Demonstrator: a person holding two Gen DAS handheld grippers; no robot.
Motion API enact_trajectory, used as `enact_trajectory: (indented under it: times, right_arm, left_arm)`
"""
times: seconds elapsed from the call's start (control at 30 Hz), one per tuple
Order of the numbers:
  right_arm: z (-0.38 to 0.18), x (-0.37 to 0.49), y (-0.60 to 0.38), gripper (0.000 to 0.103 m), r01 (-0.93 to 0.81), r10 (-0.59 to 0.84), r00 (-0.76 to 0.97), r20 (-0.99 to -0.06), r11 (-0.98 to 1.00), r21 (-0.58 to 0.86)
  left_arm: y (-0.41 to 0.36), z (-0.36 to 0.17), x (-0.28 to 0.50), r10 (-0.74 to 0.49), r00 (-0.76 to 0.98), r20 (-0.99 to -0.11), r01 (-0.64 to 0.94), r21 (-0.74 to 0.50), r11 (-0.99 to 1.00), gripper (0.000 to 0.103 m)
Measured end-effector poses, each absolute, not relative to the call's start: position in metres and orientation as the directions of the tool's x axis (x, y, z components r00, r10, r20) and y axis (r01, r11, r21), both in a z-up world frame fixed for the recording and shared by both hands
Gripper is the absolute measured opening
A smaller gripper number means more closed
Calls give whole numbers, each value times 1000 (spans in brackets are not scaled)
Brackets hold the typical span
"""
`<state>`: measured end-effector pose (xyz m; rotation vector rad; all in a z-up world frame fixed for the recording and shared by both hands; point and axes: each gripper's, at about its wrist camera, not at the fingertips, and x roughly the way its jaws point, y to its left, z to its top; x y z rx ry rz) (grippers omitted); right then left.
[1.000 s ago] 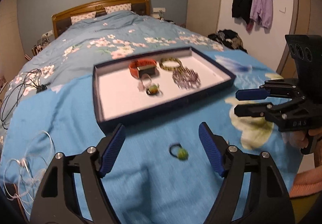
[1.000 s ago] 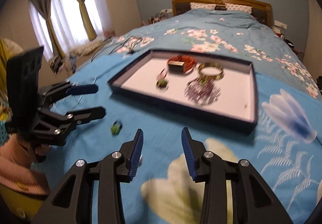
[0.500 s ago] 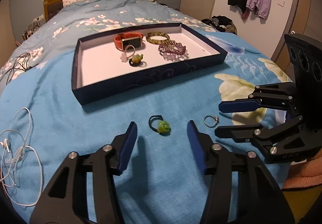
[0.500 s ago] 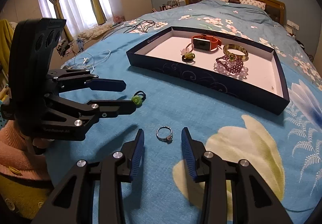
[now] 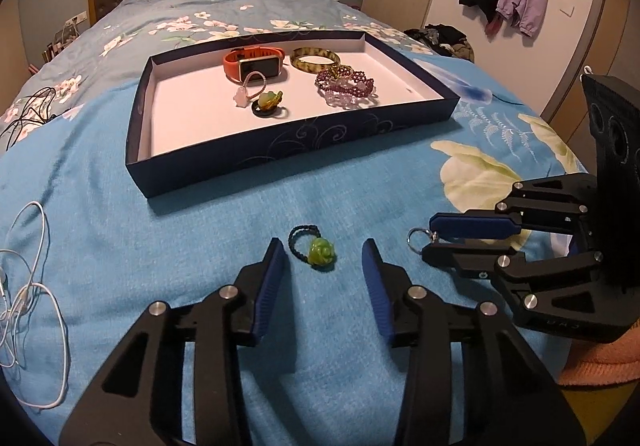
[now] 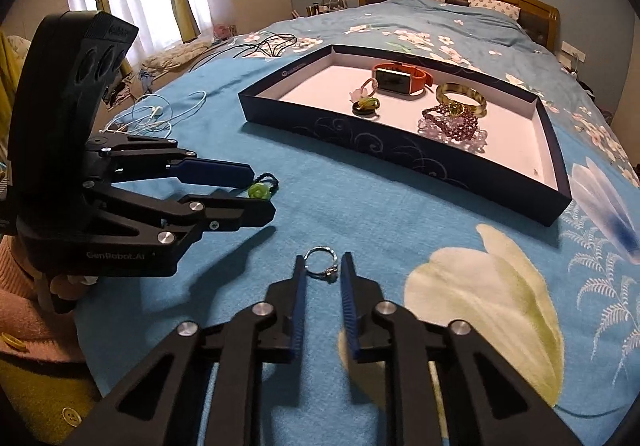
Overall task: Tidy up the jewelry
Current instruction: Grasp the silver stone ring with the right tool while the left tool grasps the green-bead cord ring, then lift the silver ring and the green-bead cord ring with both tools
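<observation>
Two rings (image 5: 314,249) short of tray (image 5: 280,153).

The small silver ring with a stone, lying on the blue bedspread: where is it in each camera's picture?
Left wrist view: the small silver ring sits at right of centre, at the tips of the right gripper, whose jaws are closing on it.
Right wrist view: the ring is at bottom centre, between that gripper's fingertips.
Shared landmark: the dark blue jewelry tray, beyond the ring in both.
</observation>
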<state>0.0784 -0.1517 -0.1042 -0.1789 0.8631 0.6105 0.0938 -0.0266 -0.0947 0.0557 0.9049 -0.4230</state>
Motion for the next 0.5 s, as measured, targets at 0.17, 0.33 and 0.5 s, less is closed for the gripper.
enact_trajectory:
  times: [0.17, 0.33, 0.5]
  right_arm:
    - [-104, 77, -151, 6, -574, 431, 493, -756, 814, 89]
    - [-104, 78, -153, 6, -568, 435, 494, -753, 817, 99]
    - [-102, 79, -159, 6, -553, 447, 498, -743, 824, 125]
  left_arm:
    - [-22, -95, 97, -325, 546, -772, 354, -139, 925, 24]
    - [-19, -96, 98, -326, 548, -771, 343, -148, 927, 23]
    - [-17, -96, 99, -326, 549, -769, 339, -151, 929, 21]
